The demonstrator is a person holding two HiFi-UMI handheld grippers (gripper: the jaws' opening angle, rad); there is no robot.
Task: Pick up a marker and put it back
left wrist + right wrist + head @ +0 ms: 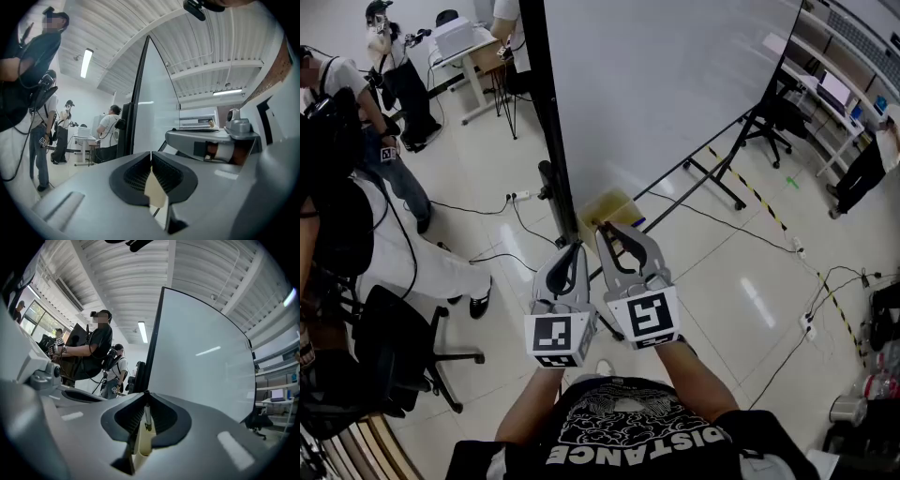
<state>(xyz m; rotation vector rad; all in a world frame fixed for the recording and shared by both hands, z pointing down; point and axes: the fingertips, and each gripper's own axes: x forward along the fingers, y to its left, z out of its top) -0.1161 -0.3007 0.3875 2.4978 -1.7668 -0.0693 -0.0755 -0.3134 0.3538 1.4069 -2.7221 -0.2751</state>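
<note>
No marker shows plainly in any view. In the head view my left gripper (pixel 575 247) and right gripper (pixel 603 228) are side by side, both shut, tips aimed at the foot of a large whiteboard (pixel 656 84). Just beyond the tips lies a tan flat thing (pixel 607 208). The left gripper (pixel 151 153) has its pads together with nothing between them, and the tan thing shows behind the gap. The right gripper (pixel 146 393) is closed too. A thin grey rod (pixel 147 417) shows in the slit behind its pads, and I cannot tell what it is.
The whiteboard's black post (pixel 546 141) rises just left of the grippers, and its stand legs (pixel 712 178) spread across the floor. Cables (pixel 487 211) trail over the tiles. People (pixel 356 112) stand at the left, with an office chair (pixel 394 356) near my left side.
</note>
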